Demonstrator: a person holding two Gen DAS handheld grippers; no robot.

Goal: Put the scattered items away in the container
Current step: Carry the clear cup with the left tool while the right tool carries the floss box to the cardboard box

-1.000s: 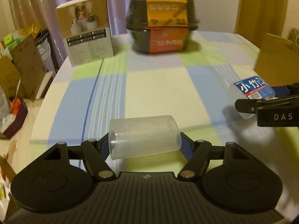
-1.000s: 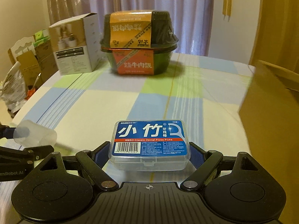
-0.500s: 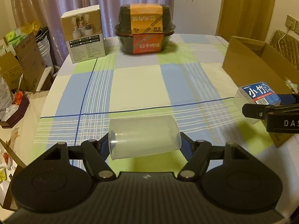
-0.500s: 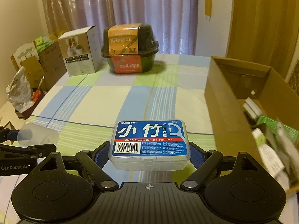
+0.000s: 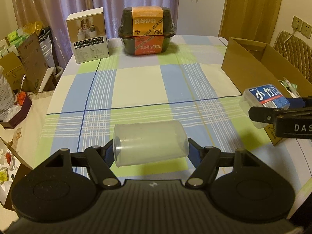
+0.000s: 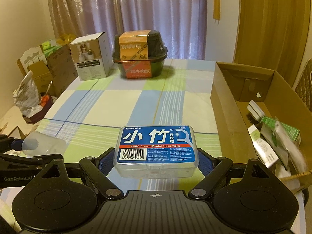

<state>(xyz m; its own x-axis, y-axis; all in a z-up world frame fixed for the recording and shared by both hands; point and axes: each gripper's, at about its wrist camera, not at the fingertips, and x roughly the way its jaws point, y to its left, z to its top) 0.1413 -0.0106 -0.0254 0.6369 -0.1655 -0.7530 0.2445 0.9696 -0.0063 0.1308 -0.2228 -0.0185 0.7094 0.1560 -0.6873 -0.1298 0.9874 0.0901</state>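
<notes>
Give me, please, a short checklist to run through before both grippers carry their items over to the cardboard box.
1. Left gripper shut on the clear plastic cup: ok.
2. Right gripper shut on the floss pick box: ok.
3. Cardboard box open on top: ok.
4. Free room in its far half: ok; packets fill the near end.
5. Both items lifted off the tablecloth: ok.
6. Grip firm enough for the slick cup: cannot tell.

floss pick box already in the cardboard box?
No, the right gripper holds the floss pick box above the tablecloth, left of the cardboard box.
</notes>
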